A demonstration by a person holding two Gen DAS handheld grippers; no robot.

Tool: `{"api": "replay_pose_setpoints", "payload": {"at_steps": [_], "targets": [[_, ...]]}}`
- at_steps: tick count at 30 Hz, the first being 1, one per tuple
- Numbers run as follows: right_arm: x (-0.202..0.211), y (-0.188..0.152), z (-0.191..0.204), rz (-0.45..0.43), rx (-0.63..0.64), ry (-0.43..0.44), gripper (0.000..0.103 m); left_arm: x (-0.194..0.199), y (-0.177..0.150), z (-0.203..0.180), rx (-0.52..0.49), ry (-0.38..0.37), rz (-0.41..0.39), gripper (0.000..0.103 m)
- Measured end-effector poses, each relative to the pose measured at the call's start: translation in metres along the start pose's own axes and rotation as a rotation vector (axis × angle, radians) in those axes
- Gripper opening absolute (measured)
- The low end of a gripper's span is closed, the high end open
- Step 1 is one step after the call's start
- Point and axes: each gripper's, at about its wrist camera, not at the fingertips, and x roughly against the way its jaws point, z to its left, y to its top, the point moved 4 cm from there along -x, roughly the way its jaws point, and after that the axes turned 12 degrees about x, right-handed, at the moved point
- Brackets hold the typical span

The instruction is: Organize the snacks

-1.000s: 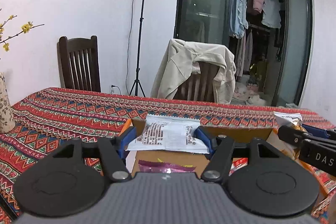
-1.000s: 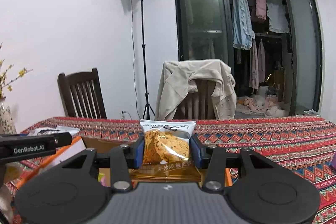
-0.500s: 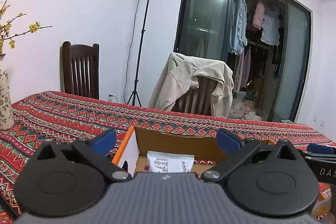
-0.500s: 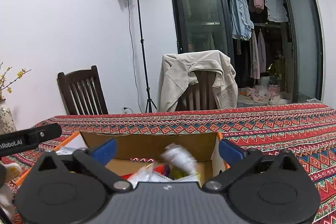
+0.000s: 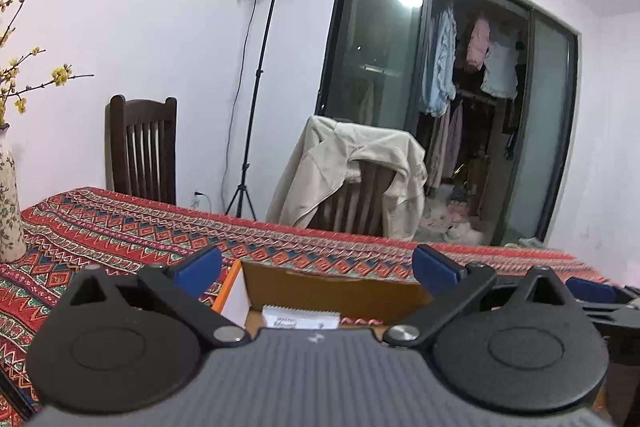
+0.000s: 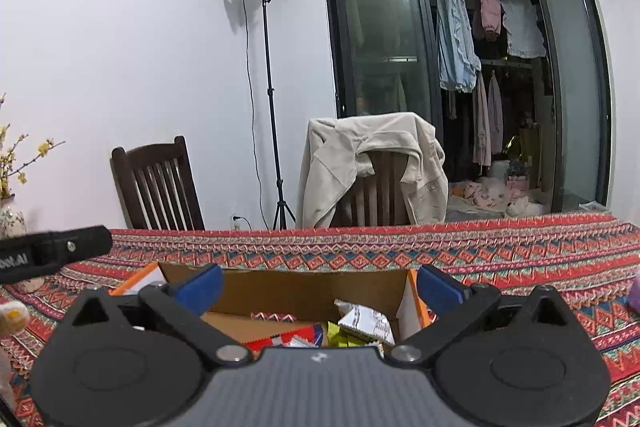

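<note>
Patterned tablecloth (image 6: 500, 251) w/ cardboard box (image 6: 304, 291); left gripper (image 5: 316, 265) & right gripper (image 6: 318, 285) fingers wide apart, empty; snack-packet print unreadable.

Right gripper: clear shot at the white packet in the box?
Probably yes. The right gripper is open above the open-topped cardboard box, and the white packet lies on top of the other snacks with nothing covering it. The box's right wall is close.

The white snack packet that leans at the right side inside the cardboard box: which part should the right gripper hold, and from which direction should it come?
Probably its raised upper edge, approached from above. In the right wrist view the white snack packet stands tilted against the right wall of the cardboard box, so this thin edge sticks up free while other wrappers crowd its lower part. The right gripper is open, so it could close across the flat faces.
</note>
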Motion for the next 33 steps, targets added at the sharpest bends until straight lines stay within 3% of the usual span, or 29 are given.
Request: {"api": "replay_pose_setpoints", "payload": {"at_steps": [11, 20, 33], "targets": [[0.067, 0.010, 0.003, -0.044, 0.038, 0.019, 0.103, 0.056, -0.005, 0.012, -0.001, 0.010, 0.030, 0.103], [0.116, -0.035, 0.011, 0.030, 0.041, 0.075, 0.103, 0.100, -0.038, 0.039, -0.012, 0.016, 0.087, 0.103], [0.151, -0.098, 0.033, 0.128, 0.030, 0.139, 0.103, 0.134, -0.093, 0.055, -0.059, 0.013, 0.164, 0.103]]}}
